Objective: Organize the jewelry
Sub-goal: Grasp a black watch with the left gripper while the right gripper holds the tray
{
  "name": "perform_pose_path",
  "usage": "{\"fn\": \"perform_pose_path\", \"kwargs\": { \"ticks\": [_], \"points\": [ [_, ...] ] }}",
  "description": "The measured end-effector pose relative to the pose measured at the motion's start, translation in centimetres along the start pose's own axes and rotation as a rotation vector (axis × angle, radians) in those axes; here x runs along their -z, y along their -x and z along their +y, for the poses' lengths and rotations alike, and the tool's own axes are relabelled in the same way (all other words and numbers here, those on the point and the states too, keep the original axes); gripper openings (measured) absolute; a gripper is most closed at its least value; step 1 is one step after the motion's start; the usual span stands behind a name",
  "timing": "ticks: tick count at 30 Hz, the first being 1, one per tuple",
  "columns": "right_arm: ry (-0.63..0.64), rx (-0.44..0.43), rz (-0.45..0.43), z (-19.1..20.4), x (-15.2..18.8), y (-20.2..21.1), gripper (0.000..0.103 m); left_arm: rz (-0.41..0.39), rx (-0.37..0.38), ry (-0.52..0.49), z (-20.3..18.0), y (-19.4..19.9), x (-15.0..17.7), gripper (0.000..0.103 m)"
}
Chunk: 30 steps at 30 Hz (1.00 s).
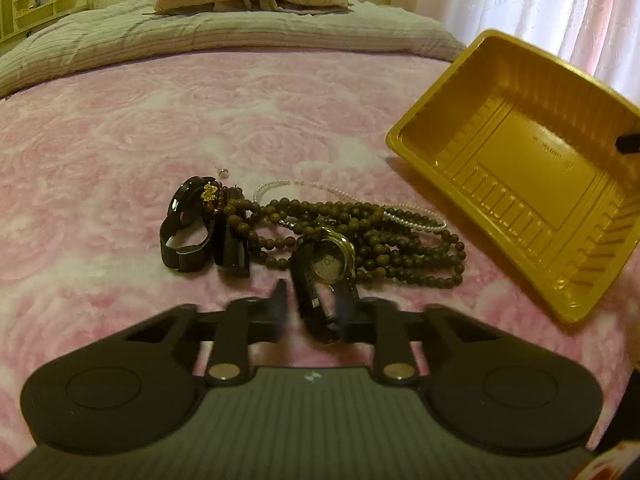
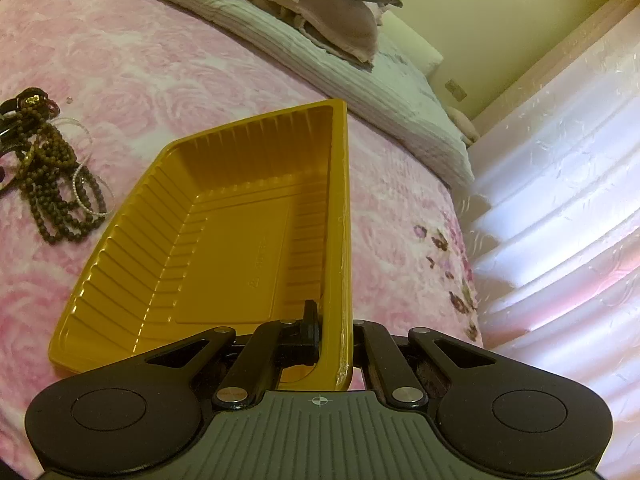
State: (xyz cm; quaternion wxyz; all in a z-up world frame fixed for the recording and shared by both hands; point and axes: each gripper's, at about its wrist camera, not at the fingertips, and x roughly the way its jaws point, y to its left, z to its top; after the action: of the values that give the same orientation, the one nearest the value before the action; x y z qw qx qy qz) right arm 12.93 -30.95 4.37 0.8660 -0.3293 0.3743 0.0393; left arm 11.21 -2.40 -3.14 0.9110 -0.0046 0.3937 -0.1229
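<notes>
Risk: watch strap could slip from left gripper (image 1: pixel 310 312) if bite stayed shallow; beads might snag and drag along.

Wristwatch (image 1: pixel 326 276) sat between left fingers, jaws partly closed around strap, firm grip not confirmed.

Right gripper (image 2: pixel 334 332) clamped yellow tray (image 2: pixel 224 240) wall, tray tilted.

Brown bead necklace (image 1: pixel 360 236) tangled just ahead, glossy, dark.

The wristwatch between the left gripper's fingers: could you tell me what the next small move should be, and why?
Probably close the left gripper on the wristwatch. Its strap already lies between the open fingers, which do not yet pinch it, and the right gripper holds the empty yellow tray tilted toward the jewelry pile, ready to receive it.
</notes>
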Motion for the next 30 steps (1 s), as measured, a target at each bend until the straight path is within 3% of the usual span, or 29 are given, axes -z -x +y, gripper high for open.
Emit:
{"fn": "perform_pose_path", "kwargs": {
  "ticks": [2, 13, 14, 25, 27, 29, 30],
  "points": [
    [-0.005, 0.000, 0.004, -0.1, 0.0, -0.1, 0.003, 0.002, -0.008, -0.009, -0.1, 0.1, 0.0, 0.012],
    [-0.011, -0.006, 0.027, -0.5, 1.1, -0.5, 0.003, -0.042, 0.040, -0.035, -0.2, 2.3, -2.2, 0.010],
    [-0.013, -0.006, 0.028, -0.4, 1.1, -0.5, 0.003, -0.046, 0.046, -0.037, -0.3, 2.4, -2.5, 0.000],
    [-0.035, -0.015, 0.024, -0.6, 1.5, -0.6, 0.003, -0.119, 0.082, -0.085, -1.3, 3.9, -5.9, 0.000],
    [-0.038, -0.015, 0.022, -0.6, 1.6, -0.6, 0.003, -0.098, 0.090, -0.053, -0.4, 3.8, -5.5, 0.008],
    [-0.037, -0.014, 0.019, -0.5, 1.5, -0.6, 0.003, -0.073, 0.105, -0.024, 0.4, 3.9, -4.6, 0.038],
    [-0.038, -0.013, 0.017, -0.5, 1.5, -0.6, 0.003, -0.068, 0.111, -0.023, 0.5, 3.9, -4.1, 0.038]
  ]
}}
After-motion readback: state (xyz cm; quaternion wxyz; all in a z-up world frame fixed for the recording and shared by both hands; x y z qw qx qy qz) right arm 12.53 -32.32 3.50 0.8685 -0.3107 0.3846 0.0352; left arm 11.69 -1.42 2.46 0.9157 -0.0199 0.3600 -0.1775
